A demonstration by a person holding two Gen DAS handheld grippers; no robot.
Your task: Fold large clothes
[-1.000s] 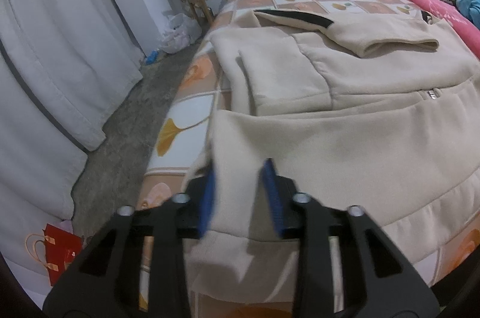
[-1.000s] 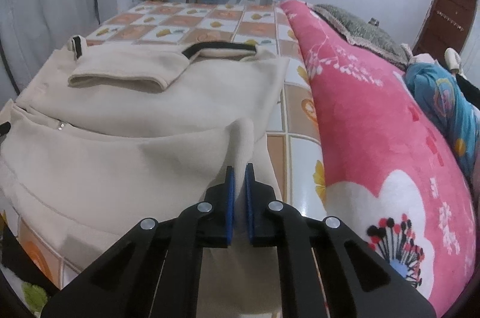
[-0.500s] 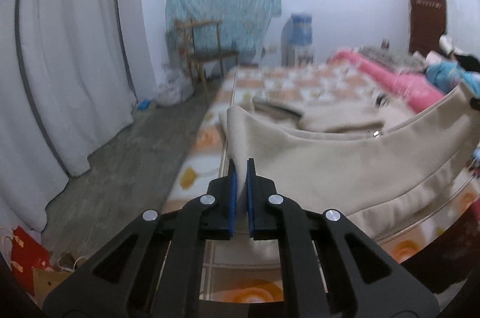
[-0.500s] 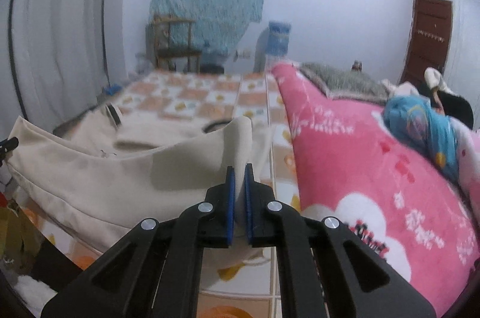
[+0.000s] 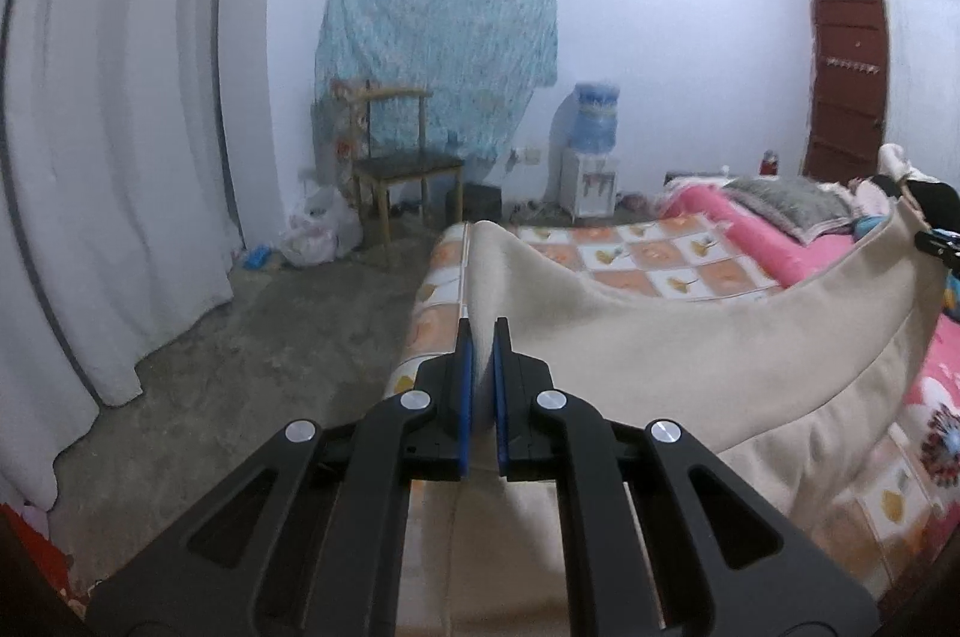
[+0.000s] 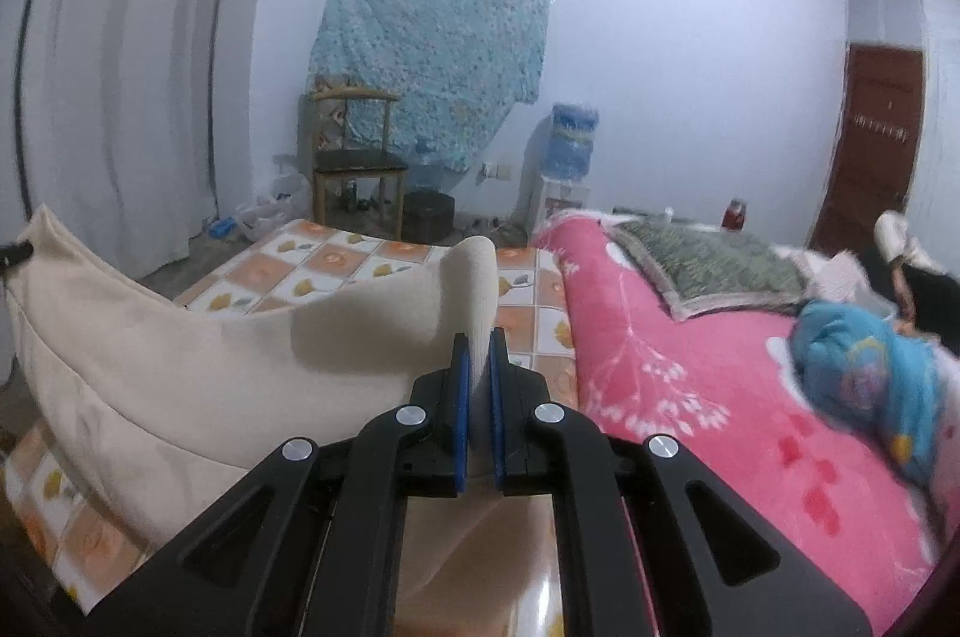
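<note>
While the cream garment point(image 5: 690, 343) hangs lifted over the bed point(image 5: 636, 259), both grippers pinch it at opposite ends. Left gripper point(image 5: 482, 337): blue-padded fingers point(image 5: 465, 385) closed on a bunched corner of the cloth, which stands up in a rounded fold above the tips. Right gripper point(image 6: 478, 349): fingers point(image 6: 461, 391) likewise closed on the other corner, cloth rising in a soft peak between the pads. Fabric is thick, matte and fleecy, with a stitched hem band running along its lower edge. The garment sags in a shallow curve between the two grips; long axis runs side to side across the bed, from one gripper to the other, with the lower part draping down towards the near edge of the bed. The bed carries a smooth checked cover in orange and white squares with leaf motifs. Beside it, on the right, lies a plush pink blanket point(image 6: 690, 397) with white blossom print, a grey-green patterned cushion point(image 6: 720, 265) and a crumpled blue cloth point(image 6: 870, 373) upon it. Beyond: a wooden chair point(image 5: 402, 163), a turquoise patterned sheet point(image 5: 438, 54) pinned to the wall, a water dispenser point(image 5: 591, 156), pleated white curtains point(image 5: 108, 156), rough concrete floor point(image 5: 270, 337).
</note>
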